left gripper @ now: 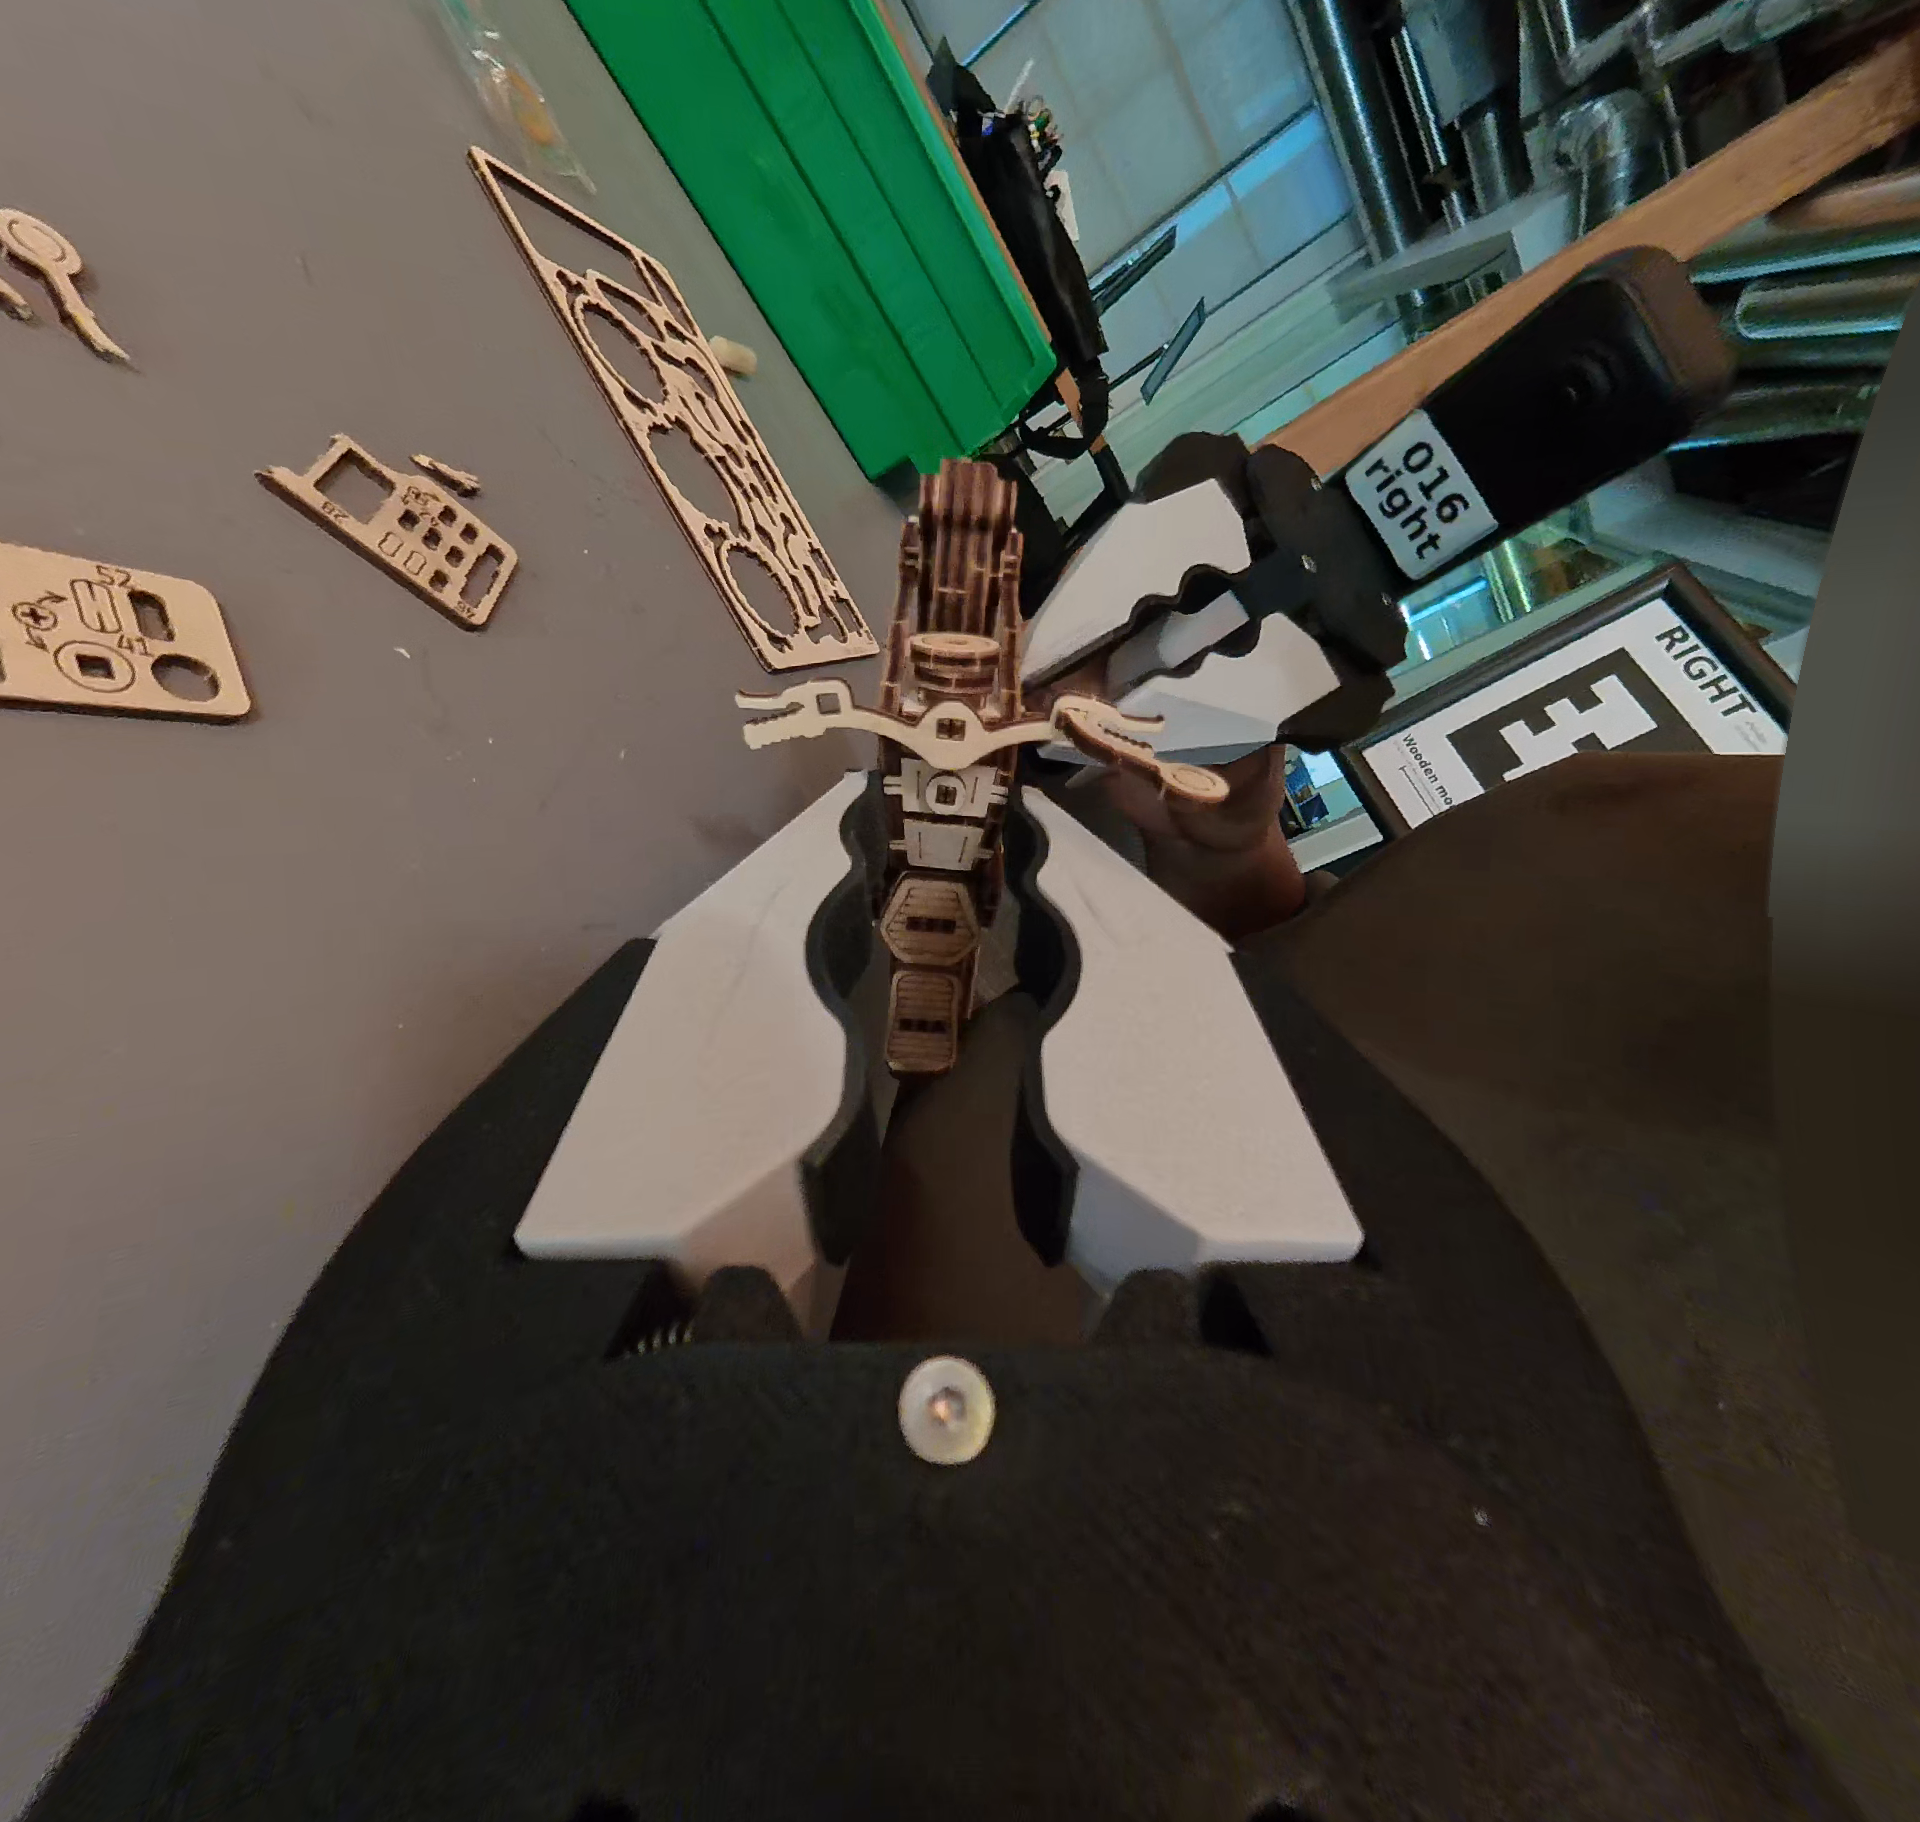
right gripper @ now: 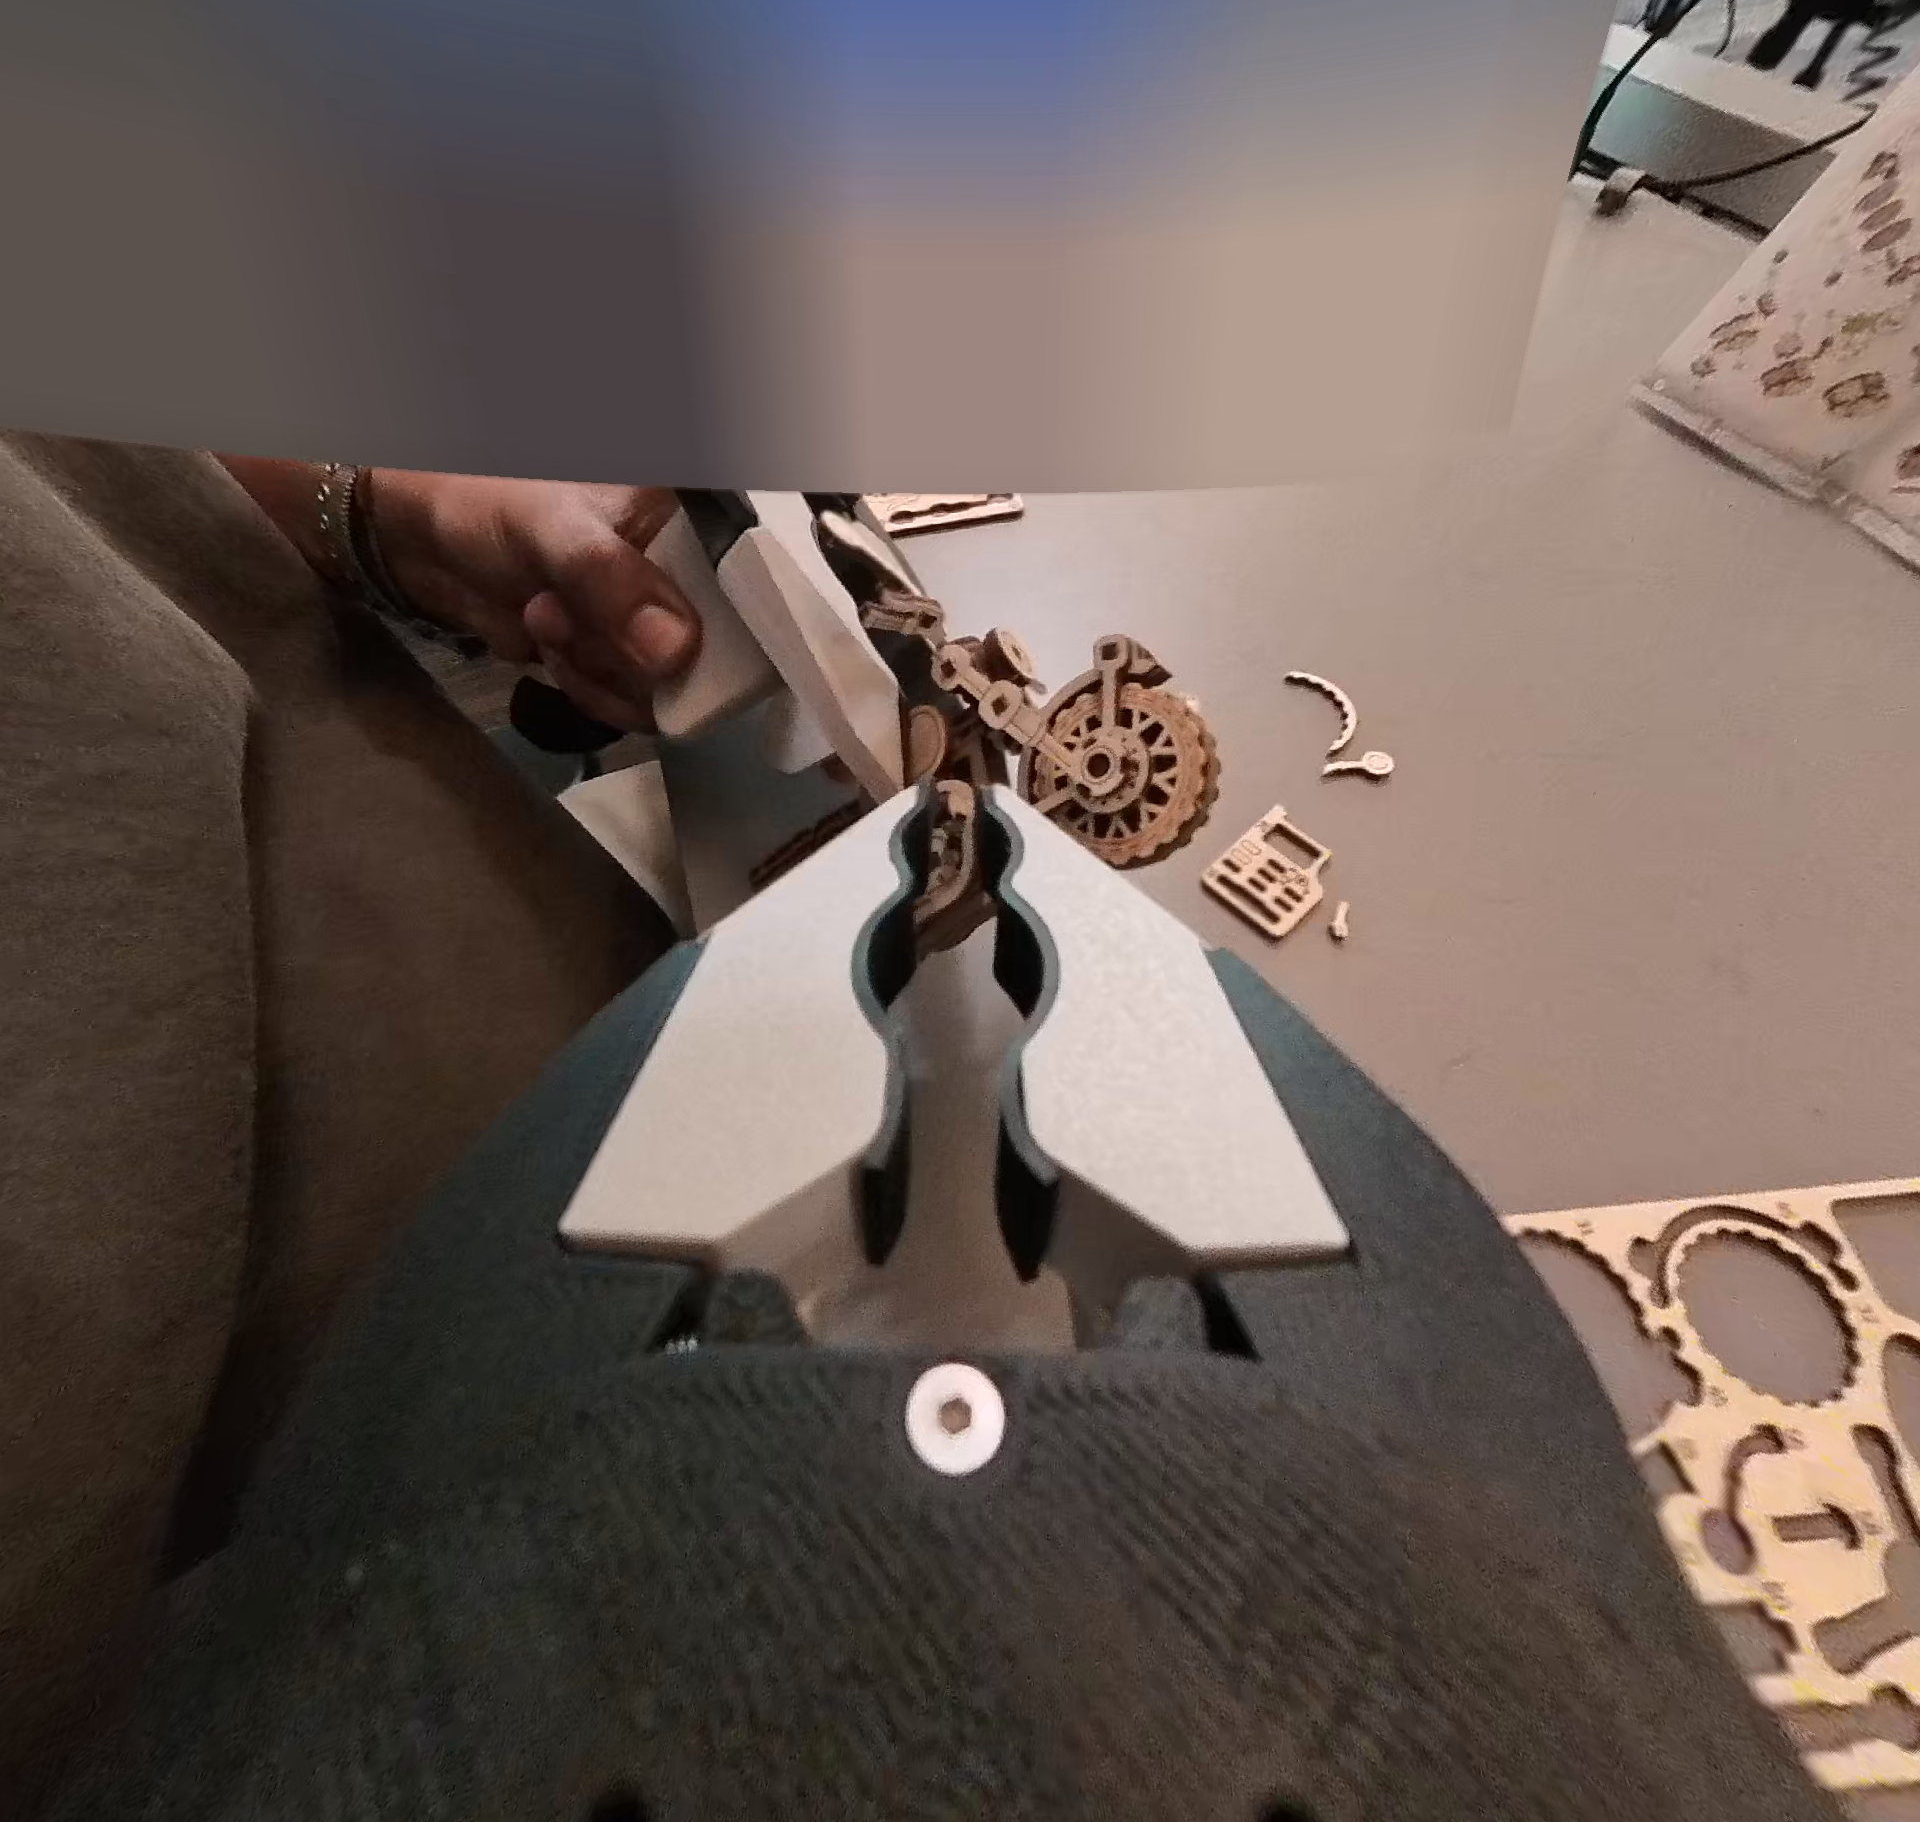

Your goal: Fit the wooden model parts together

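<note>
My left gripper (left gripper: 945,811) is shut on the body of a wooden motorcycle model (left gripper: 940,692) and holds it above the grey table. The pale handlebar (left gripper: 831,718) crosses the model. My right gripper (left gripper: 1075,723) reaches in from the right, shut on a small wooden lever-shaped part (left gripper: 1169,770) at the handlebar's right end. In the right wrist view, my right gripper (right gripper: 951,806) pinches that small part (right gripper: 948,853). The model's front wheel (right gripper: 1117,764) shows just beyond. The left gripper (right gripper: 847,733), held by a hand (right gripper: 582,598), is at the left.
An emptied wooden part frame (left gripper: 686,422), a small cut sheet (left gripper: 405,536), another sheet piece (left gripper: 114,629) and loose parts (left gripper: 52,276) lie on the table (left gripper: 260,941). A green bin (left gripper: 810,162) stands behind. In the right view, a frame (right gripper: 1766,1409) and a booklet (right gripper: 1818,318) lie at the right. The grippers are tip to tip, or close to it.
</note>
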{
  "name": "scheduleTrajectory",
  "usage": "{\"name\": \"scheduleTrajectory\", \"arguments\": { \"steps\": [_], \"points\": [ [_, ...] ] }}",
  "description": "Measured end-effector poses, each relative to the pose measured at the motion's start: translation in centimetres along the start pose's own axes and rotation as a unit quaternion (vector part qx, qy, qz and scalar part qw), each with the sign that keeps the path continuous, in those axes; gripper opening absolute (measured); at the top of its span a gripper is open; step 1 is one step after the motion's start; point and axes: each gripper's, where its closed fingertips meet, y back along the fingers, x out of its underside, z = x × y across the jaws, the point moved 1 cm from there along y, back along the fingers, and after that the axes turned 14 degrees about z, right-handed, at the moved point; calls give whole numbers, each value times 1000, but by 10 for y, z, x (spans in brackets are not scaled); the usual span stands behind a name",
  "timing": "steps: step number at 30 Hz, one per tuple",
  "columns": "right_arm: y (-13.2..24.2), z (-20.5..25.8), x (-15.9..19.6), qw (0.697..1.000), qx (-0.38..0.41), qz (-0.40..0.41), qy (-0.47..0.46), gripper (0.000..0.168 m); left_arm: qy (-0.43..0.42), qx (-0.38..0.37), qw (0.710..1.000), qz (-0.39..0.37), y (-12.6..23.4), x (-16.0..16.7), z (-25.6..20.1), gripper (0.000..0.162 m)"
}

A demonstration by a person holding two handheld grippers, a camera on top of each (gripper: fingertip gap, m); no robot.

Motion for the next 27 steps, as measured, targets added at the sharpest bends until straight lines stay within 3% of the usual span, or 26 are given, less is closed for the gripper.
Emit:
{"name": "scheduleTrajectory", "arguments": {
  "steps": [13,27],
  "points": [
    [4,3,6,991,-99,4,-84,10,-25,-2,1000,16,-2,3,-2,19],
    [1,2,13,984,-134,4,-115,5,-41,-30,998,29,-5,7,2,19]
  ]
}}
